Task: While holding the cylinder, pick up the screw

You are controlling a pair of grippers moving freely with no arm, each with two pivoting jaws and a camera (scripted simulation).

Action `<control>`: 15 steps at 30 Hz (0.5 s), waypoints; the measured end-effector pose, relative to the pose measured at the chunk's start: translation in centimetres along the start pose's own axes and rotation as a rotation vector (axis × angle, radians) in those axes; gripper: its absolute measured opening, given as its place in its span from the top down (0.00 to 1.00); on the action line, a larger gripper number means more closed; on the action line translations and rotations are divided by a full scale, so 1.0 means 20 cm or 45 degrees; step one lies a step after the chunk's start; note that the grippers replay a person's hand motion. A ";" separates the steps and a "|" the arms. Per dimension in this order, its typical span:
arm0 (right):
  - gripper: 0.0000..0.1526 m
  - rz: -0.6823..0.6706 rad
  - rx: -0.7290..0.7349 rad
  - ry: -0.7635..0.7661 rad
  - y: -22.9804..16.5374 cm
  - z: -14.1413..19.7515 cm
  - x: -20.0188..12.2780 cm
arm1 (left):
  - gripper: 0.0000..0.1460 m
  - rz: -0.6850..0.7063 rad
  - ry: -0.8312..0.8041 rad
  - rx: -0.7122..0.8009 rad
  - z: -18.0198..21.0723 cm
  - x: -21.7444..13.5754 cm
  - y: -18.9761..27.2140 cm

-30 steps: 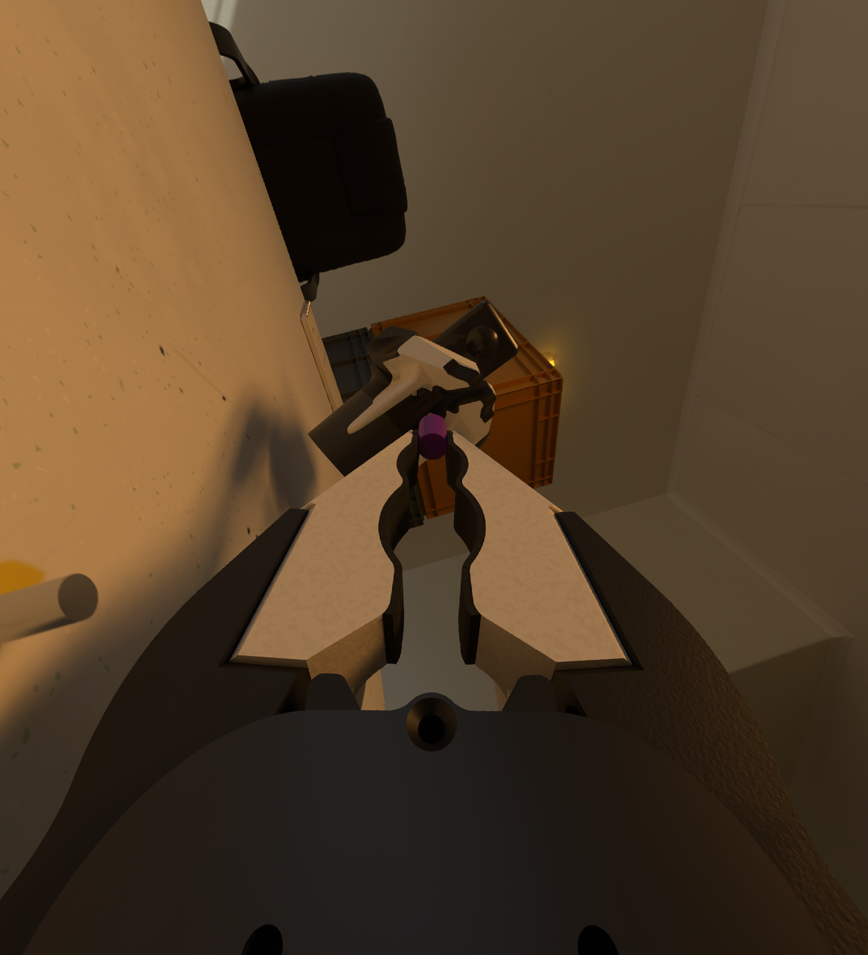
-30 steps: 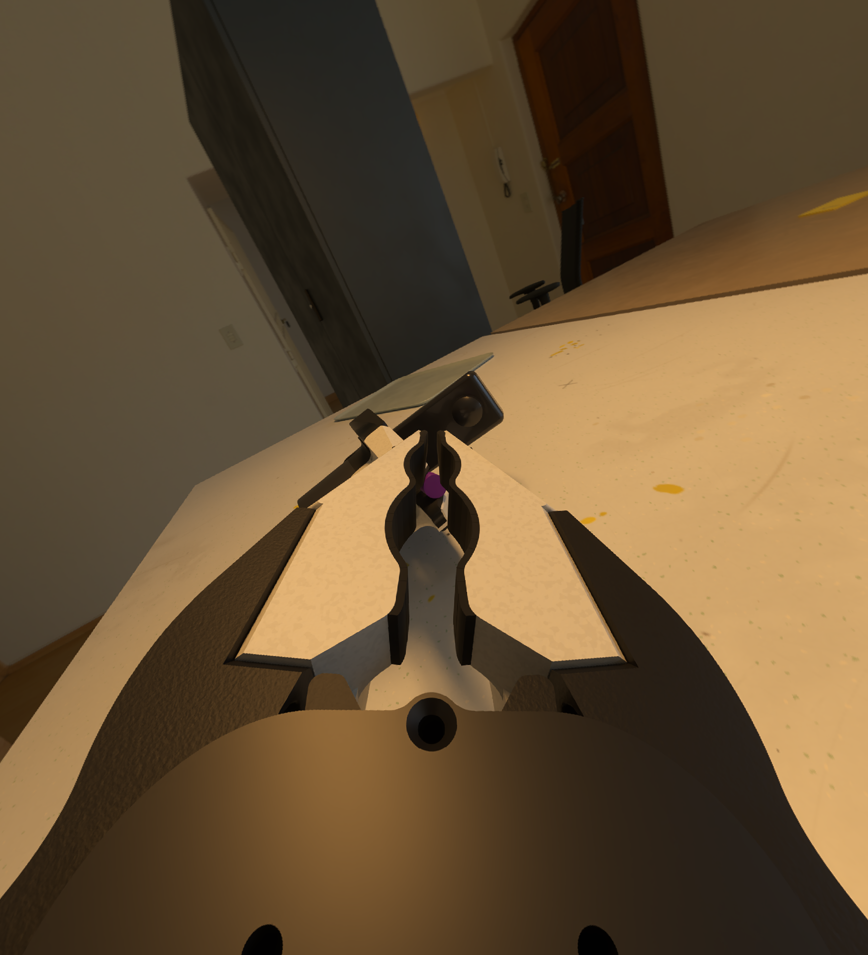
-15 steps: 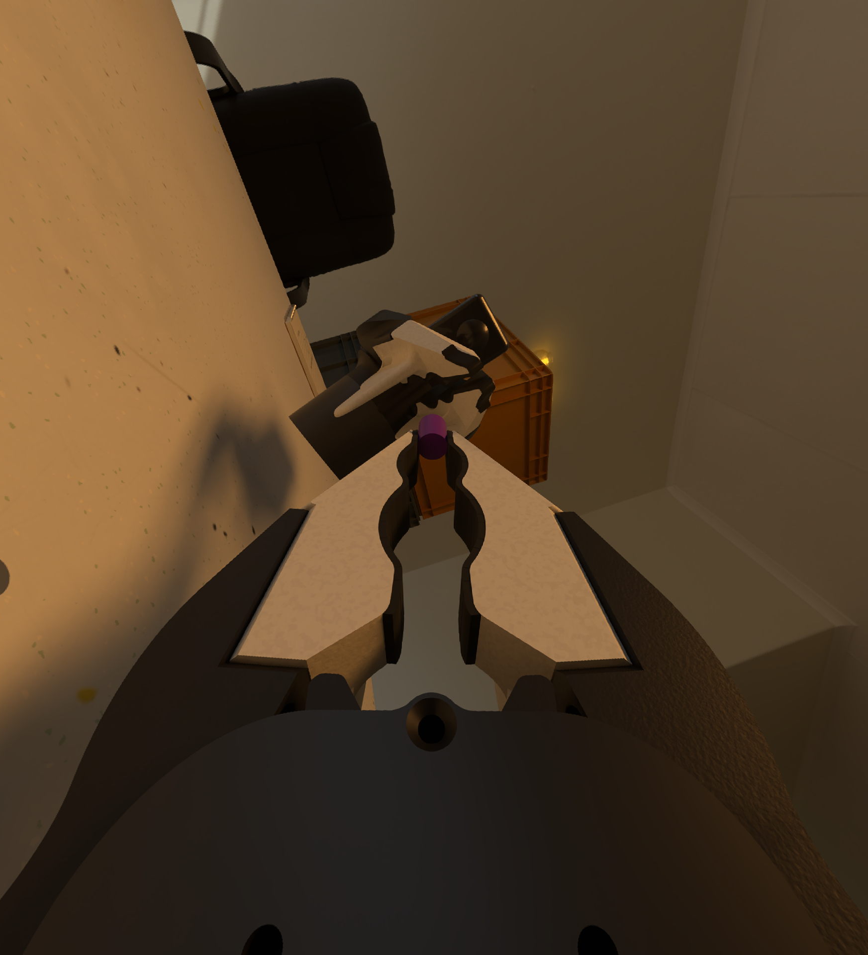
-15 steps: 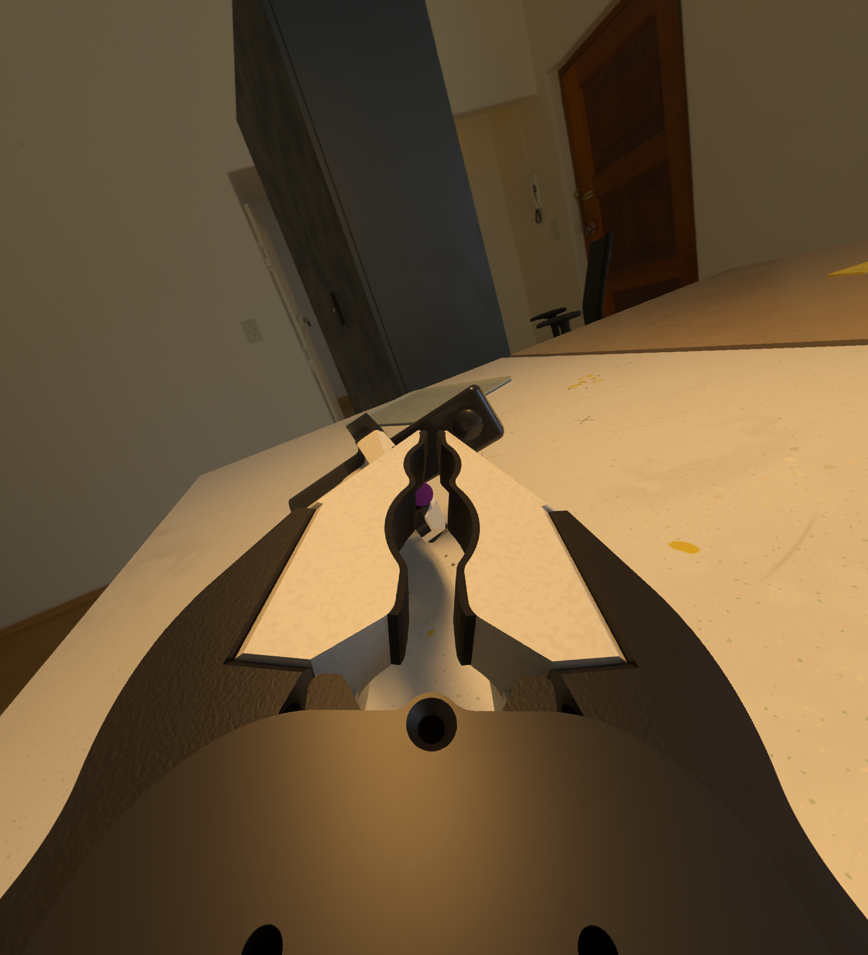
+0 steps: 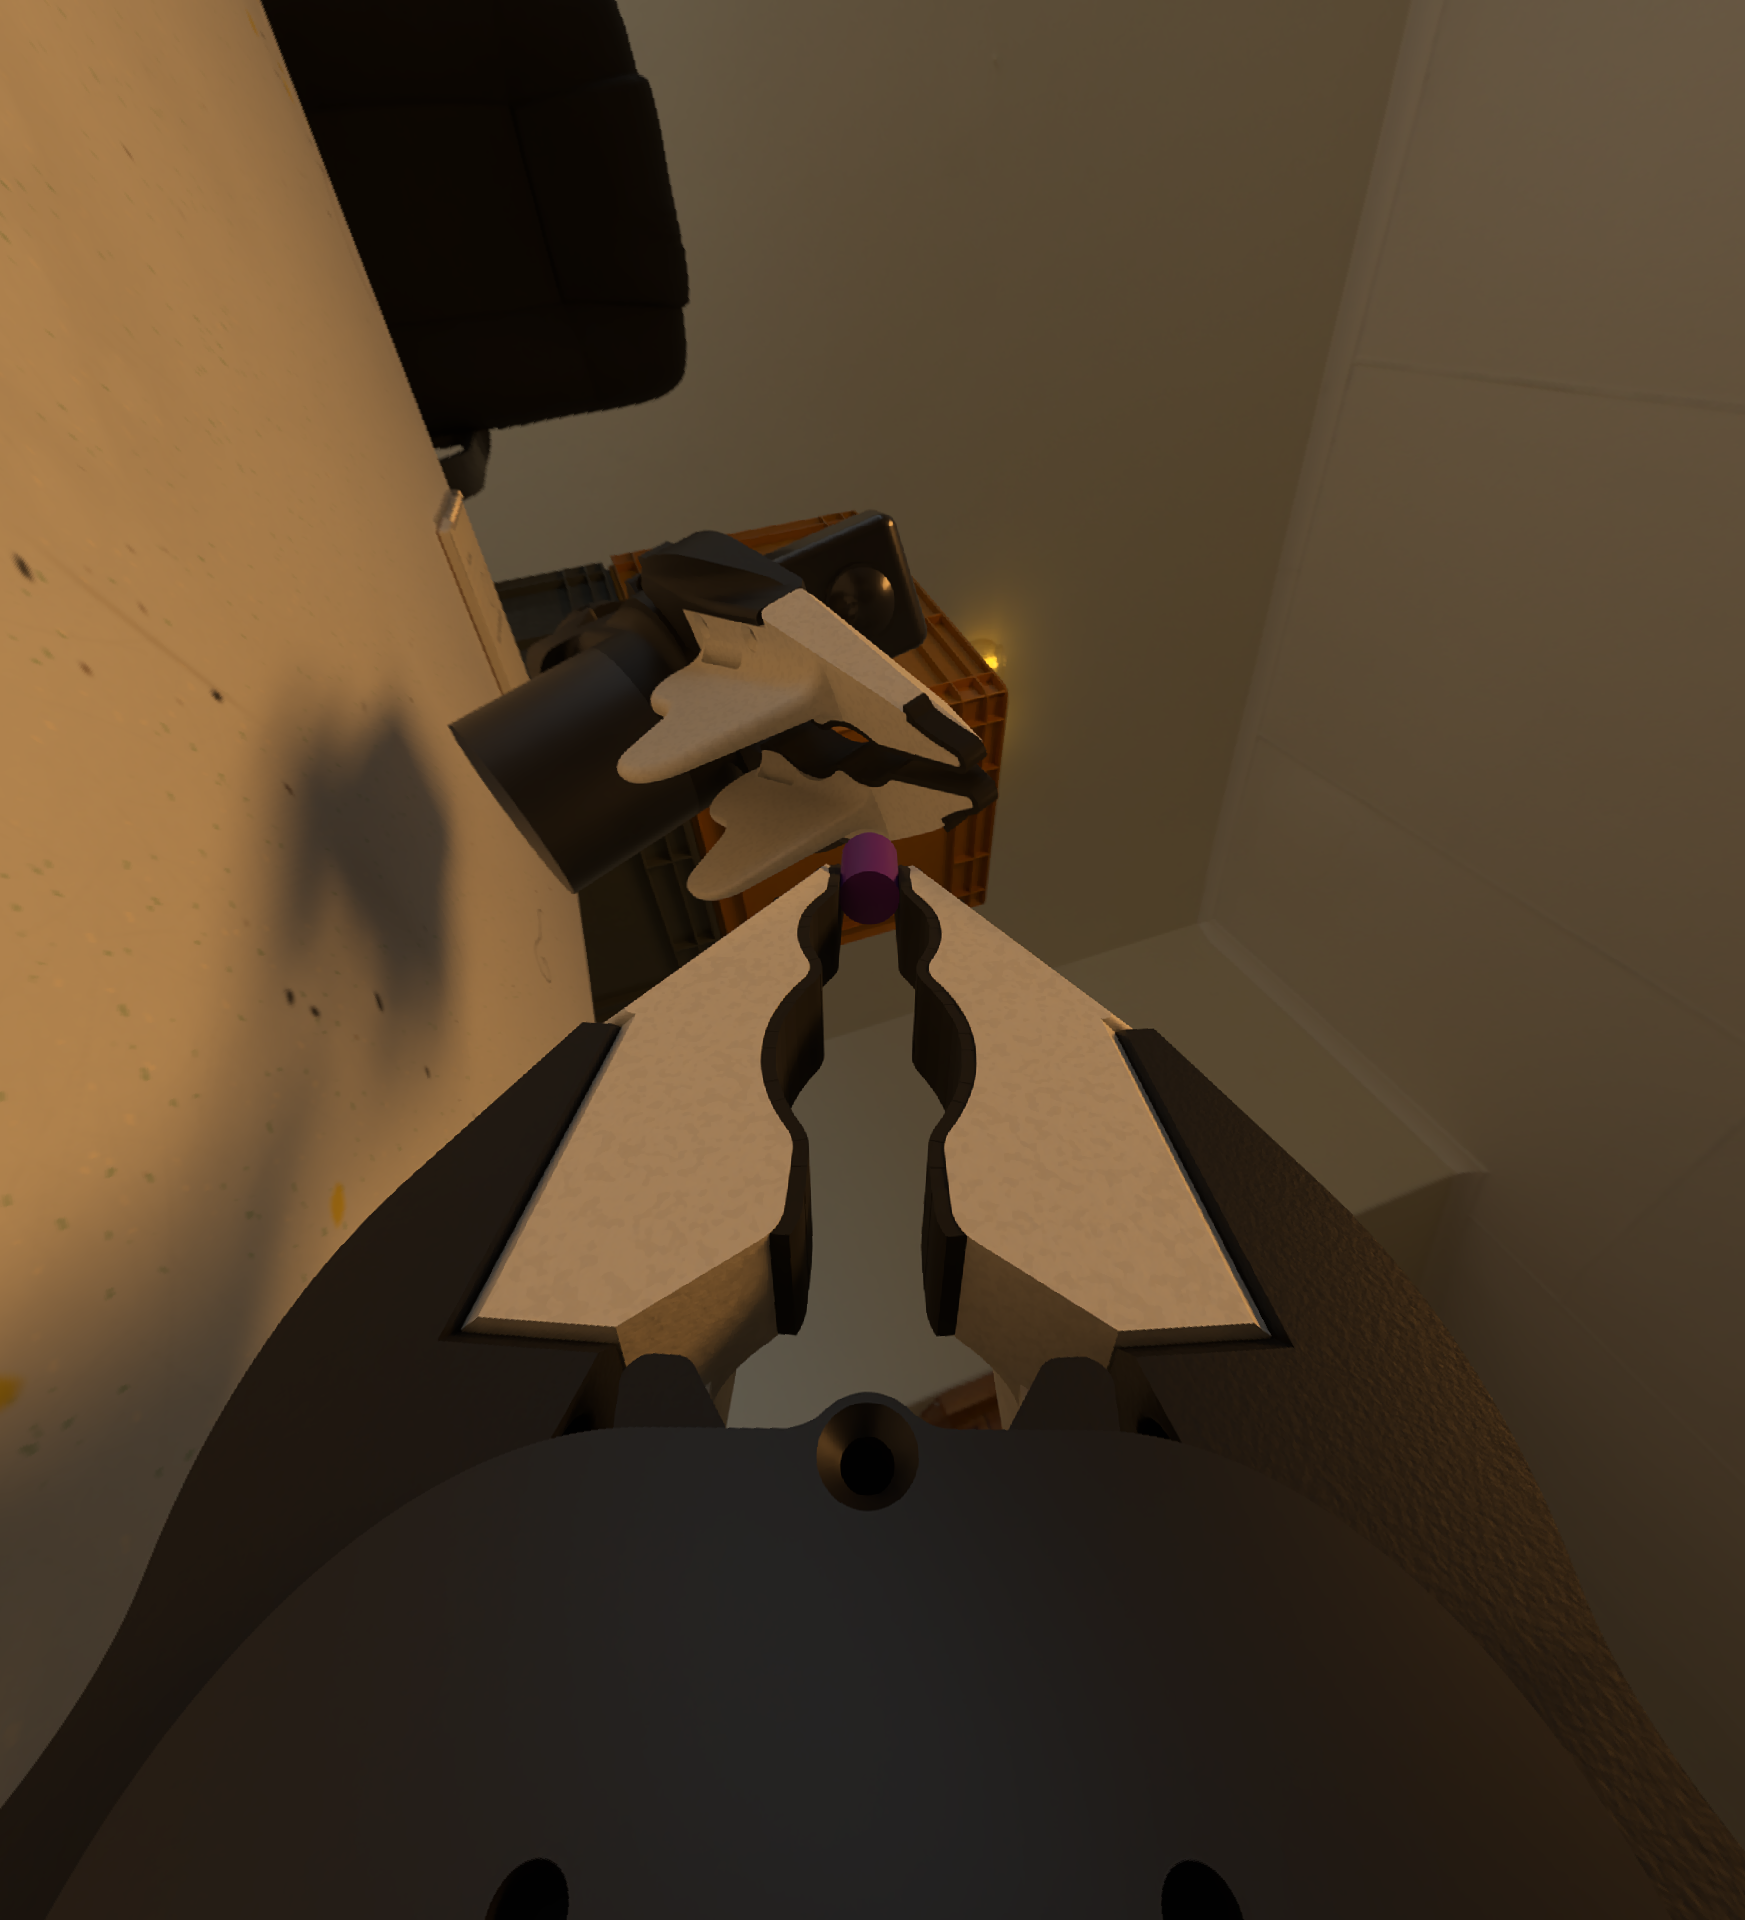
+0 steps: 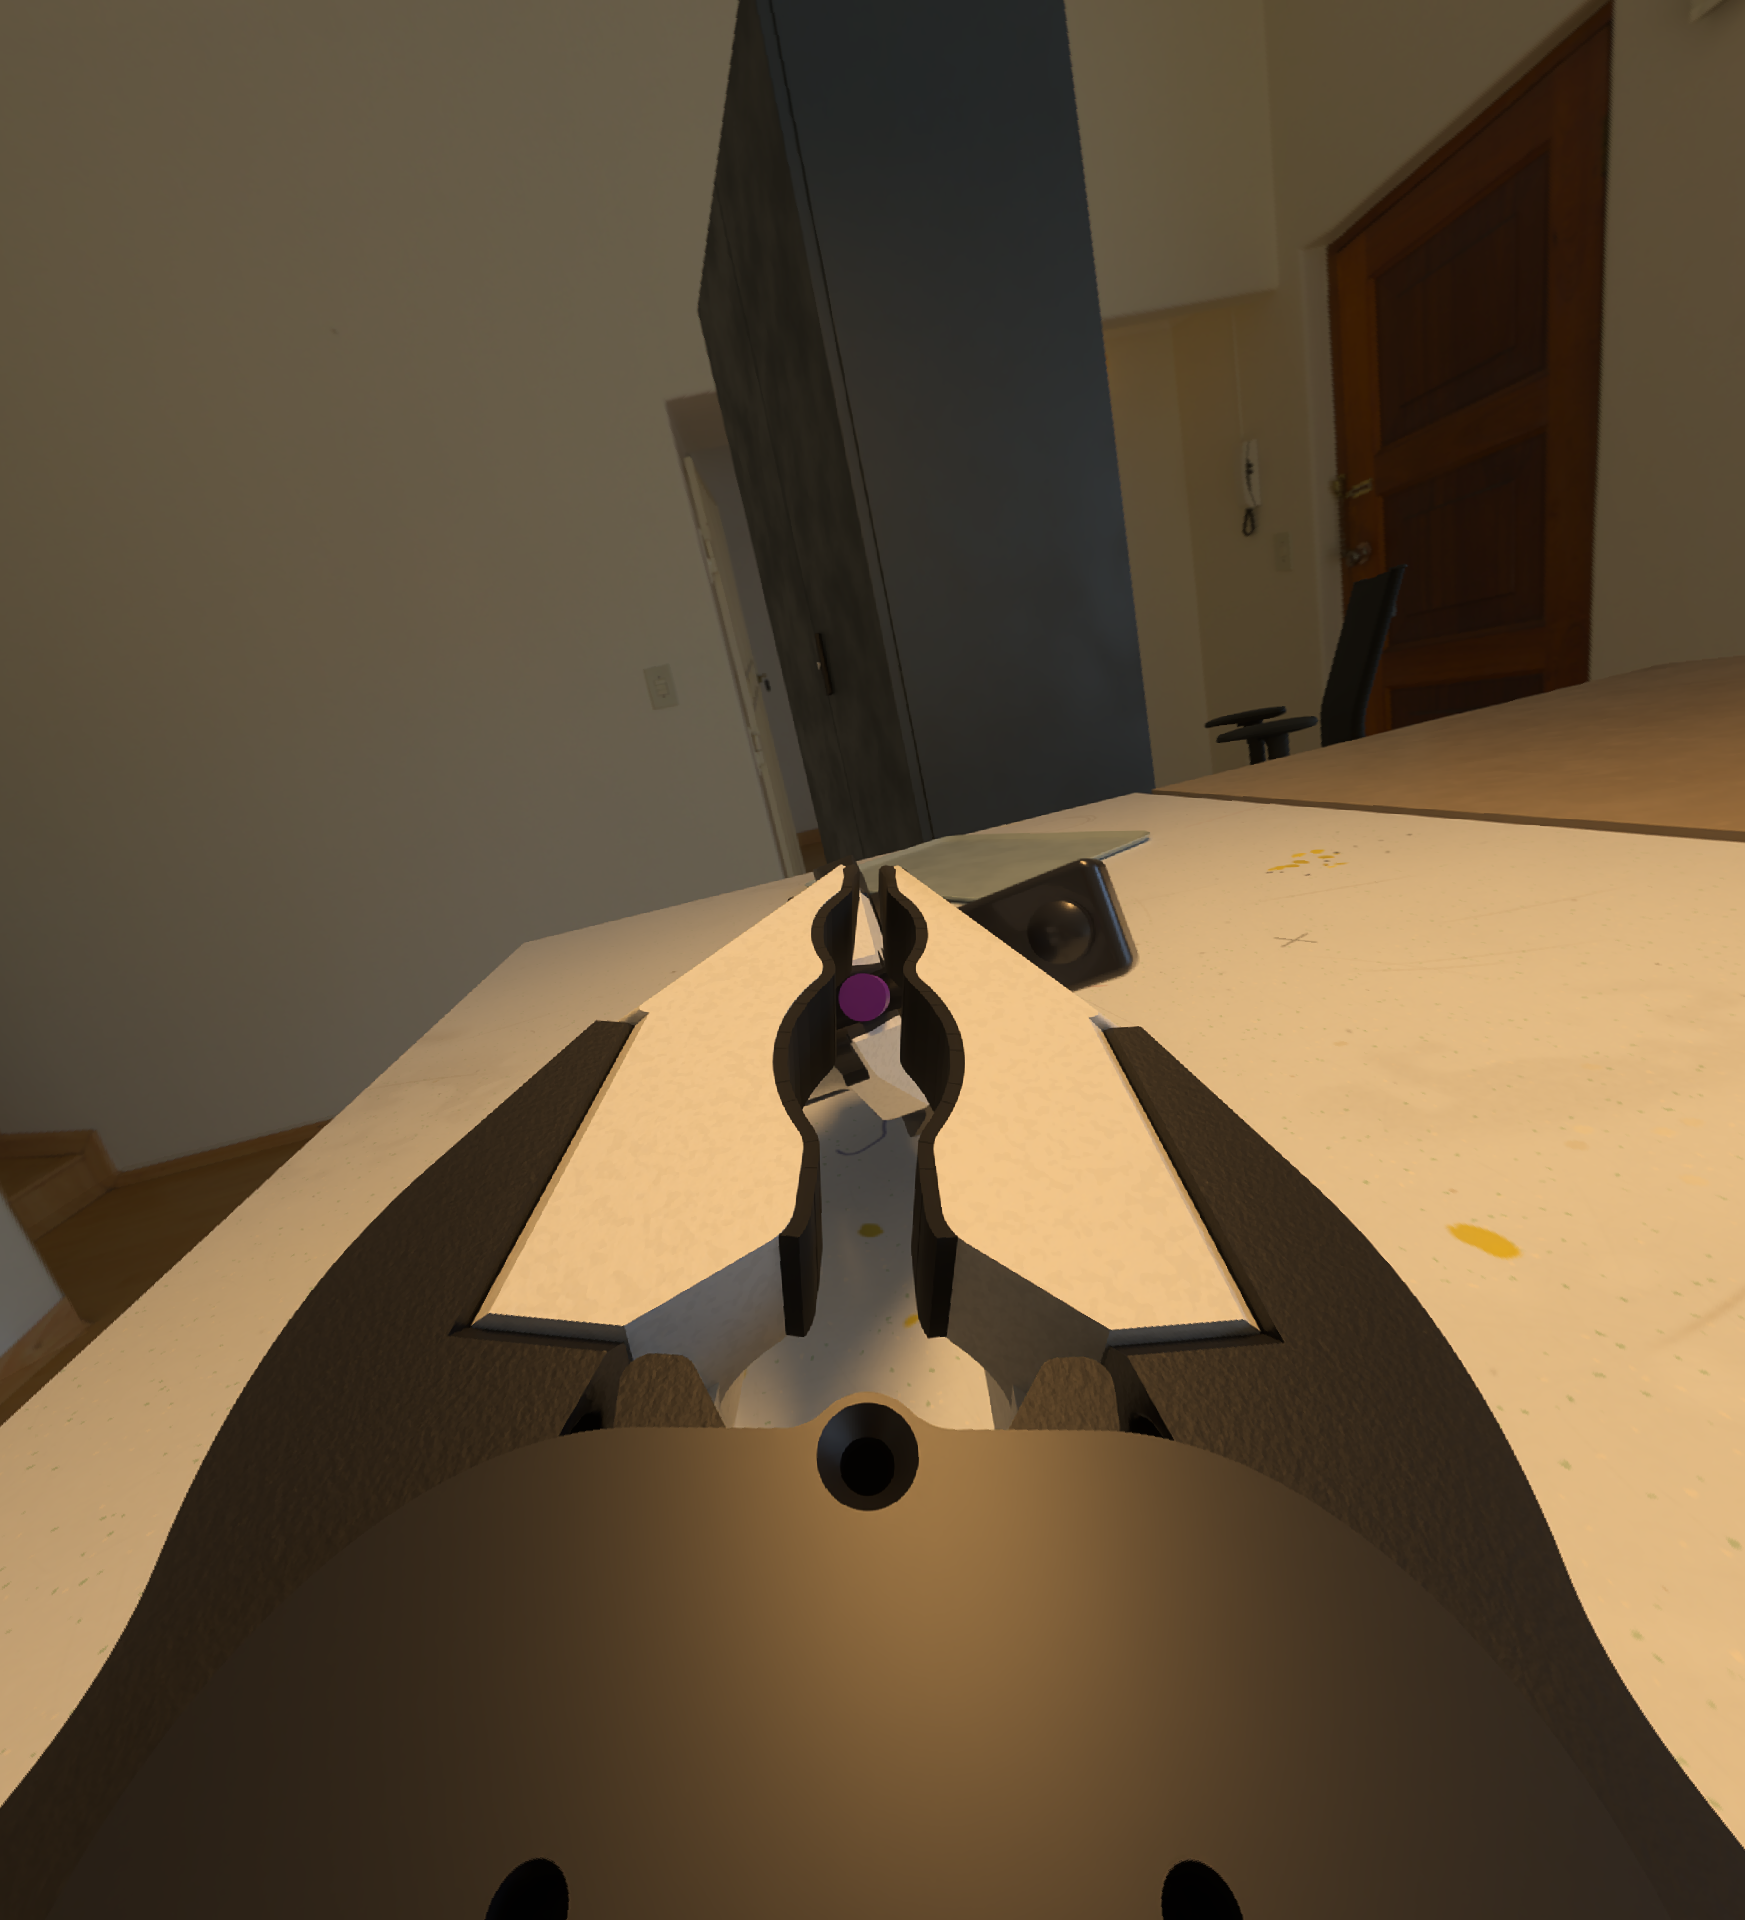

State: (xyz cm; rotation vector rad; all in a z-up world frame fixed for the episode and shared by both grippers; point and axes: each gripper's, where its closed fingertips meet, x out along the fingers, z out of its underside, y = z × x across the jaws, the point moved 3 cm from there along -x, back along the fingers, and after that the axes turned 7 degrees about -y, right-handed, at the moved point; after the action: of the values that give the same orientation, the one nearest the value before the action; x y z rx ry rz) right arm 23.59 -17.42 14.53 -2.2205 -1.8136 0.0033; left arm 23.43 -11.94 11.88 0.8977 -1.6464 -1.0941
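My left gripper [image 5: 868,902] is shut on a small purple cylinder [image 5: 868,864] at its fingertips, held off the edge of the beige table [image 5: 172,727]. My right gripper [image 5: 972,784] hovers just beyond the cylinder, side-on, jaws together. In the right wrist view my right gripper [image 6: 870,878] shows only a thin slit between its tips, with nothing seen gripped. The cylinder's purple end [image 6: 863,997] shows through the gap, with the left gripper's black camera block [image 6: 1055,925] behind. No screw is in view.
A black bag-like object [image 5: 515,208] hangs past the table edge, and an orange crate [image 5: 977,862] stands below on the floor. A grey flat sheet [image 6: 1034,847] lies at the table's far edge [image 6: 1470,1039]. A dark cabinet [image 6: 930,416] and an office chair [image 6: 1356,644] stand behind.
The left wrist view has slid along the table; the pale peg-like part at its left edge has gone out of view. The right gripper has turned and looks nearer. The cylinder stays in the left gripper.
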 end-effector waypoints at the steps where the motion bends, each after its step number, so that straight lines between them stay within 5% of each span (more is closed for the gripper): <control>1: 0.98 0.010 0.002 -0.001 0.00 0.00 -0.01 | 0.94 -0.015 0.006 0.012 0.00 -0.01 0.00; 8: 0.98 0.063 -0.074 -0.113 0.00 0.04 -0.06 | 0.94 -0.188 -0.011 0.098 -0.01 -0.05 -0.01; 15: 0.98 0.235 -0.391 -0.401 -0.02 0.06 -0.06 | 0.94 -0.514 -0.044 0.282 -0.03 -0.09 -0.06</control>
State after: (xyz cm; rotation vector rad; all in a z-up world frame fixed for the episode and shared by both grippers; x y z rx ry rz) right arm 22.84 -18.28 13.28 -2.7308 -1.8581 0.1259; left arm 24.59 -10.95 10.29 1.4074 -1.6791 -1.2133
